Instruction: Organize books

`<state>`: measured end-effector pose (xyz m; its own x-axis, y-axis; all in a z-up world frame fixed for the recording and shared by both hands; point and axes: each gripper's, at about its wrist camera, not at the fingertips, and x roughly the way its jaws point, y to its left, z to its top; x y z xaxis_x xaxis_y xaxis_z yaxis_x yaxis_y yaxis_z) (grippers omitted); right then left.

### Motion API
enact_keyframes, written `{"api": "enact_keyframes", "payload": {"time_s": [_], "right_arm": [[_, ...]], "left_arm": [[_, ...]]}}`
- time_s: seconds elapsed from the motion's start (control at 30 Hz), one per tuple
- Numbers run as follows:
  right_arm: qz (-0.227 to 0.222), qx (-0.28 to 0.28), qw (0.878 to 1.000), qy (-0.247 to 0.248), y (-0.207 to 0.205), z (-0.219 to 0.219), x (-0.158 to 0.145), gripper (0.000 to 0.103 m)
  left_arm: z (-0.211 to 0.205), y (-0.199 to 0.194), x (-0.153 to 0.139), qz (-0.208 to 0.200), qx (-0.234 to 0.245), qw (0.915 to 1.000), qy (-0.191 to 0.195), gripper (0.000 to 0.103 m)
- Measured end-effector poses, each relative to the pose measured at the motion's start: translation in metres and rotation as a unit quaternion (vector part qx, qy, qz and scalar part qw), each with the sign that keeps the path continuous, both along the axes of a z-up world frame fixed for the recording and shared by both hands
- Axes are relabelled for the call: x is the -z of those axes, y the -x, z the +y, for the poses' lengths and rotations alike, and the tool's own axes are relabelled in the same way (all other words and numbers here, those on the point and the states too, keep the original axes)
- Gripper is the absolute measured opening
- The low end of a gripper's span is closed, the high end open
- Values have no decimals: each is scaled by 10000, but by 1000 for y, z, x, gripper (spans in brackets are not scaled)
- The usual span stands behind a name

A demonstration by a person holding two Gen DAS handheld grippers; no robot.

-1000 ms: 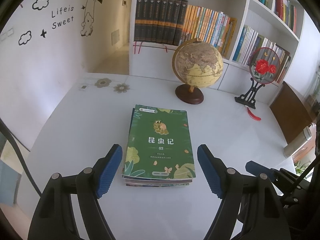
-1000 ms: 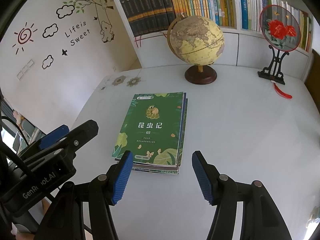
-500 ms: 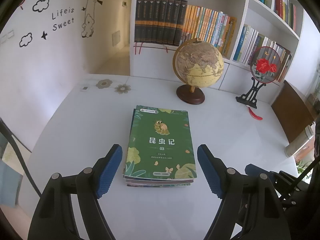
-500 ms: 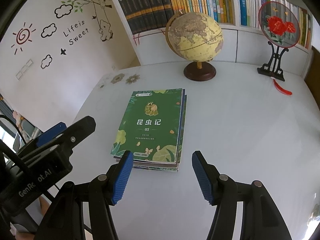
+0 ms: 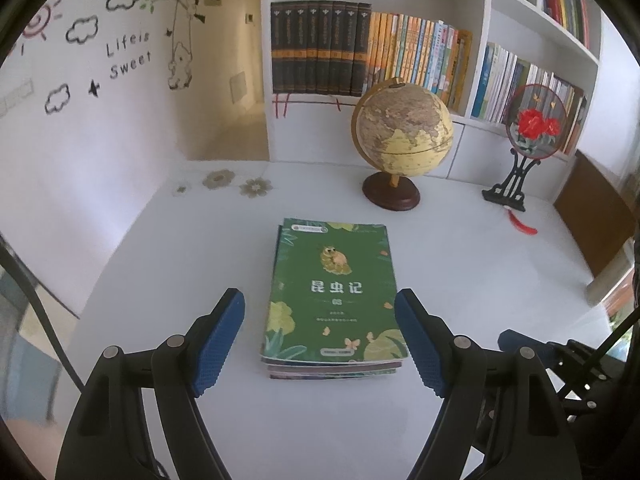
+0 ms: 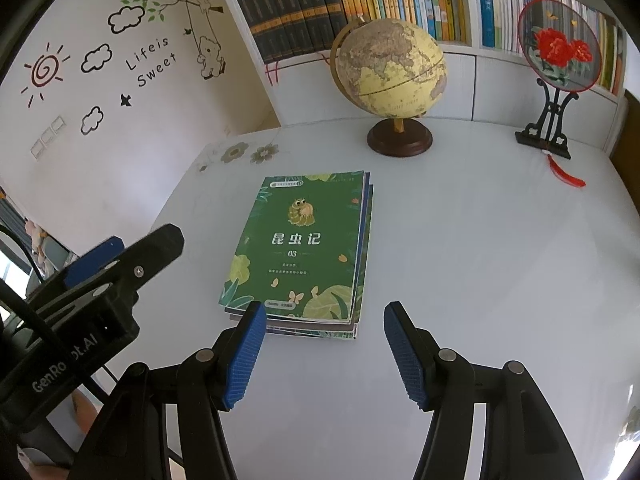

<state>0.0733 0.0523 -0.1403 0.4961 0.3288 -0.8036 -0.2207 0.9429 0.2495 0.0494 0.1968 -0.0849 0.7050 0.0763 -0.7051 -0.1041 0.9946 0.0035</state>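
A white table (image 5: 160,280) filled the lower part of both views, set against a white bookcase (image 5: 484,8) packed with upright books. On the left, a white wall (image 5: 100,128) carried drawn clouds, a tree, a bear on a swing and the words "Life is Sweet".

One stack of books (image 5: 332,300) lay flat near the middle of the table, its top cover green with a cartoon insect; how many books it held could not be counted. Behind it, toward the right, stood one globe (image 5: 402,128) on a dark round base, and further right one round fan (image 5: 536,120) with red flowers on a black stand.

The left tool (image 5: 320,344) had its jaws wide apart, one on each side of the stack's near end, gripping nothing. The right tool (image 6: 324,356) also stood apart and empty, just in front of the stack's near edge.
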Motion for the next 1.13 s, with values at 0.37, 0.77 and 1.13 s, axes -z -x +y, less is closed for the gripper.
{"api": "enact_keyframes", "payload": {"time_s": [0.37, 0.77, 1.13], "right_arm": [[11, 57, 10000, 65, 1, -4, 2, 59], [-2, 247, 9996, 150, 2, -12, 2, 59], [-88, 303, 9990, 303, 5, -11, 2, 59]], "left_arm": [[-3, -5, 2, 265, 83, 9995, -144, 82], [-8, -8, 14, 446, 241, 9987, -23, 86], [-4, -9, 9, 246, 108, 9995, -193, 88]]}}
